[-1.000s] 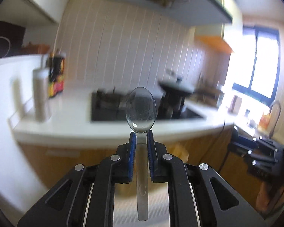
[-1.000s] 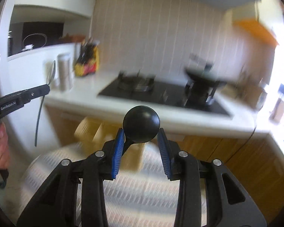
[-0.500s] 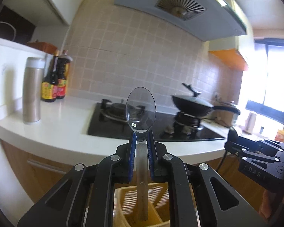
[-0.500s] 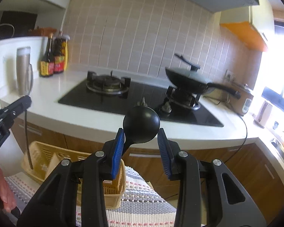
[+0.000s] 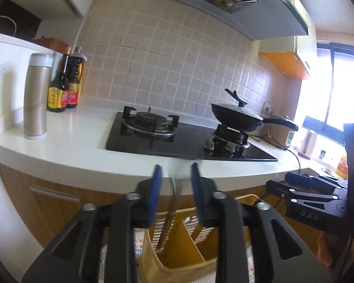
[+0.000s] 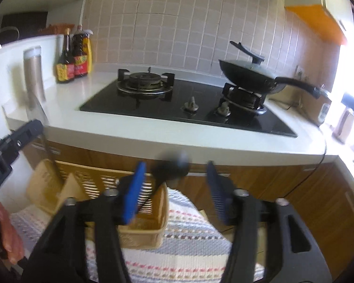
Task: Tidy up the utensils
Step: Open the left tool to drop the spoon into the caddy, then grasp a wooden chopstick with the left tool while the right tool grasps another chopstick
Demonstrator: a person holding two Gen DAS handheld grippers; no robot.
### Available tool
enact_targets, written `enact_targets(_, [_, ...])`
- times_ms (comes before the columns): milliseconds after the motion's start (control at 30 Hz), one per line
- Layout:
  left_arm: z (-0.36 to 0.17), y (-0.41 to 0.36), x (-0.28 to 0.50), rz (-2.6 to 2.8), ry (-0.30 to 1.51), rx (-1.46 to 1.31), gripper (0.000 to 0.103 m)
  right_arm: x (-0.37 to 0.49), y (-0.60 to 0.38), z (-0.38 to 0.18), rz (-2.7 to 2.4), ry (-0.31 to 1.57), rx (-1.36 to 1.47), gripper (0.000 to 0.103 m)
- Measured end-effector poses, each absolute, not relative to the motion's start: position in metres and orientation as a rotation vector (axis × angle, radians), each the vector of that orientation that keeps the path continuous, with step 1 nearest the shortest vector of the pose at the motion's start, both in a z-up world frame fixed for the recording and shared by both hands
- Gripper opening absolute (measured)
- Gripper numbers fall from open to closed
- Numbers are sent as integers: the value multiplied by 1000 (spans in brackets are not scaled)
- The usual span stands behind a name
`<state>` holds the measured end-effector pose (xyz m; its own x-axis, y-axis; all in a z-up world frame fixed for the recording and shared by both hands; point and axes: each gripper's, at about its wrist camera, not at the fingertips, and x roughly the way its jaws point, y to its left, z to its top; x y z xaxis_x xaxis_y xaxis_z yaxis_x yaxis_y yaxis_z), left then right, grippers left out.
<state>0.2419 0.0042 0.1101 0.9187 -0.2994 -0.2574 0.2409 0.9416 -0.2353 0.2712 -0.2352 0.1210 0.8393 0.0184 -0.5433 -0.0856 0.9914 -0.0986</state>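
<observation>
Both tongs opening: left tongs [image 5: 175, 184] freeing a blurred metal spoon [image 5: 170, 210] above the yellow slotted basket [image 5: 177, 266], right tongs [image 6: 174, 188] freeing a black ladle [image 6: 170, 169] over it; best held steady until both drop inside.

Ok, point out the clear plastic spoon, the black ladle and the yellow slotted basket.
Clear plastic spoon [image 5: 171, 210]: left wrist view, blurred handle.
Black ladle [image 6: 174, 166]: right wrist view, blurred bowl.
Yellow slotted basket [image 6: 141, 235]: right wrist view, front wall.

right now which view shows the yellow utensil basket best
The right wrist view: the basket shows its slatted wall, rim and dividers on the striped cloth. In the left wrist view the basket is mostly hidden behind the claw, only inner dividers showing.
</observation>
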Motion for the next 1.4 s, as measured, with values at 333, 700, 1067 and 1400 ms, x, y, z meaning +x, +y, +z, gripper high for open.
enact_targets(333, [156, 24, 180, -329, 301, -228, 44, 206, -250, 155, 144, 581, -26, 58])
enact_targets(700, [157, 47, 120, -364, 565, -195, 46, 137, -247, 141, 273, 769, 24, 58])
enact_targets(1067, [33, 75, 97, -304, 1003, -124, 45, 115, -214, 41, 384, 1145, -73, 58])
enact_targets(1400, [-33, 63, 73, -317, 1194, 15, 42, 117, -194, -6, 454, 1278, -112, 37])
